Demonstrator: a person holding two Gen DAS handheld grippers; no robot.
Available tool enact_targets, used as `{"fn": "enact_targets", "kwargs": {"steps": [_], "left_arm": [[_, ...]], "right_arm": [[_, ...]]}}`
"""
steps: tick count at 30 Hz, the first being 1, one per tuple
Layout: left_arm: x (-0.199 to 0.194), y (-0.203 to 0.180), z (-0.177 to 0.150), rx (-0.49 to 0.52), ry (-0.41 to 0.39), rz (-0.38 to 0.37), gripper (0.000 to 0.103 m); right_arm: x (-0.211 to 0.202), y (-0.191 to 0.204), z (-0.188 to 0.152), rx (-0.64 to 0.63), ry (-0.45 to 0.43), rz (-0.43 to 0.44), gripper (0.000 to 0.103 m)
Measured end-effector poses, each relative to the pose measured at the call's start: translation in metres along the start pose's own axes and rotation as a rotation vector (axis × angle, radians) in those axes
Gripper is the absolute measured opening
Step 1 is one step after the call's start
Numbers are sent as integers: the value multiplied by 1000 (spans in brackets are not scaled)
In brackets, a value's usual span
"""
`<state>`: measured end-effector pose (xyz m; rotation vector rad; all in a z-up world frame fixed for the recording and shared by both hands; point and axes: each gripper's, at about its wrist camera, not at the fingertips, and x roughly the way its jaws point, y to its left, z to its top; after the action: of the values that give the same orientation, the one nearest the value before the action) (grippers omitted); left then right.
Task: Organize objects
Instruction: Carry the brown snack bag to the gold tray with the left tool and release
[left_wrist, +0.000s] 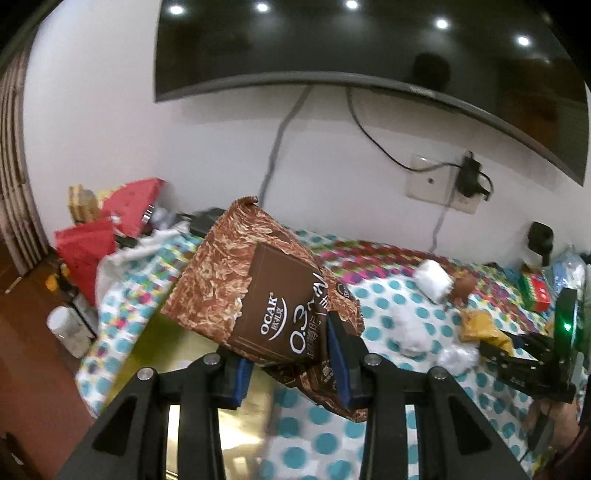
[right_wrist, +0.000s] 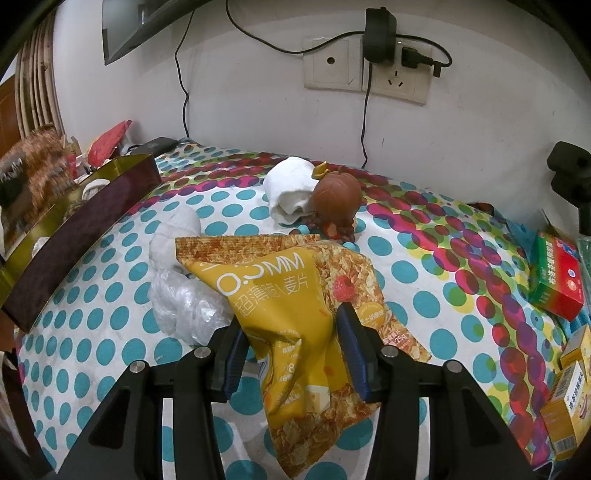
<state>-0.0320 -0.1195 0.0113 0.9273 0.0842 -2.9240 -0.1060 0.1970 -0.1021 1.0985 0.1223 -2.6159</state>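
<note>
My left gripper (left_wrist: 291, 360) is shut on a brown cereal packet (left_wrist: 258, 291), which hangs lifted above a gold-lined box (left_wrist: 221, 435) at the table's left. The same packet shows blurred at the far left of the right wrist view (right_wrist: 33, 173). My right gripper (right_wrist: 291, 343) is shut on a yellow cereal packet (right_wrist: 295, 295) that rests crumpled on the dotted cloth (right_wrist: 110, 332). From the left wrist view the right gripper (left_wrist: 495, 350) and the yellow packet (left_wrist: 480, 326) sit at the right edge, held by a hand (left_wrist: 561, 424).
A dark box with gold lining (right_wrist: 85, 229) stands at the left. A white cloth roll (right_wrist: 291, 192), a brown figurine (right_wrist: 336, 203), a crumpled plastic bag (right_wrist: 184, 306) and a white wad (right_wrist: 173, 236) lie mid-table. Green-red box (right_wrist: 557, 273) and yellow cartons (right_wrist: 569, 402) at right; red bags (left_wrist: 110, 229) far left.
</note>
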Motion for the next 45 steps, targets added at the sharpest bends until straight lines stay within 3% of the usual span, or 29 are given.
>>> {"fn": "enact_targets", "kwargs": {"steps": [6,12,18,23,28,34,42,45], "left_arm": [[-2,38,19,-10,-4,54,36],[26,77,48,-138,53,-3,36],[77,78,65,-140,137,-52,37],[117,74,67,-108,196,-48,37],[145,77,64,-137,265,-102,37],[166,83,60,-158,303,-74,40],[163,88,49,-178,323,-25,56],[154,89,47,-171,327,-20,56]], "right_arm": [[0,1,0,-1,2,0,45],[1,2,0,-3,2,-2,45],[1,2,0,-6,5,-4,46],[2,3,1,-8,7,-4,46],[3,0,-1,-9,13,-4,47],[3,2,0,-15,16,-9,47],[4,2,0,-16,18,-10,48],[4,2,0,-16,18,-9,48]]}}
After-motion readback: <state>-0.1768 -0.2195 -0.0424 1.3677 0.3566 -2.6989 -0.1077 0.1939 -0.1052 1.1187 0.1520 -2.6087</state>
